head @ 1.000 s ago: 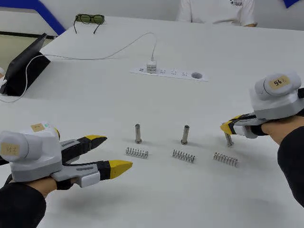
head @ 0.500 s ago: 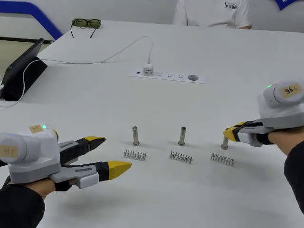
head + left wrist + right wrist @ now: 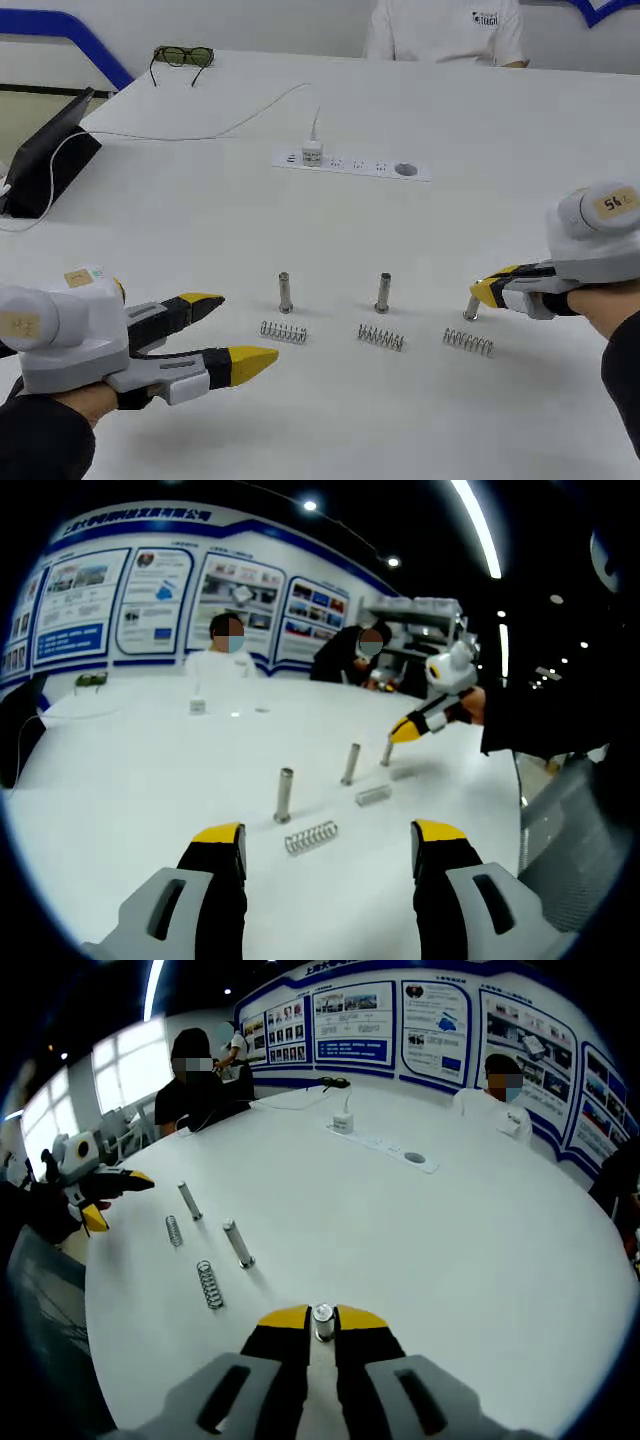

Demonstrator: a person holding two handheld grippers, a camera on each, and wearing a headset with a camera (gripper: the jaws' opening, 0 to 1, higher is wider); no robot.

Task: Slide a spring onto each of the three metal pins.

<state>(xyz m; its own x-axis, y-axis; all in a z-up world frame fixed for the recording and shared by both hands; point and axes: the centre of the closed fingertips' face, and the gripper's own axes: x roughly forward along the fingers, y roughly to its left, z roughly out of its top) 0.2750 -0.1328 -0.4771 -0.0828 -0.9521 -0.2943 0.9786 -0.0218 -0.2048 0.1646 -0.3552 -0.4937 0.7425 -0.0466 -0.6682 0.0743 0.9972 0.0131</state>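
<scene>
Three metal pins stand in a row on the white table: the left pin (image 3: 285,292), the middle pin (image 3: 383,292) and the right pin (image 3: 470,308). A spring lies in front of each: the left spring (image 3: 284,332), the middle spring (image 3: 381,338) and the right spring (image 3: 468,343). My left gripper (image 3: 232,330) hovers open at the lower left, short of the left pin (image 3: 285,795) and left spring (image 3: 310,836). My right gripper (image 3: 486,291) has its yellow tips shut on the right pin's head (image 3: 323,1324).
A white power strip (image 3: 365,165) with a plugged charger (image 3: 312,152) and cable lies mid-table. A black tablet stand (image 3: 45,150) is at the left edge, and sunglasses (image 3: 183,55) lie far back. A person (image 3: 445,30) sits at the far side.
The head view has shifted, so the whole scene sits lower. My right gripper has dropped slightly at the right pin. The left gripper stays open in the same place.
</scene>
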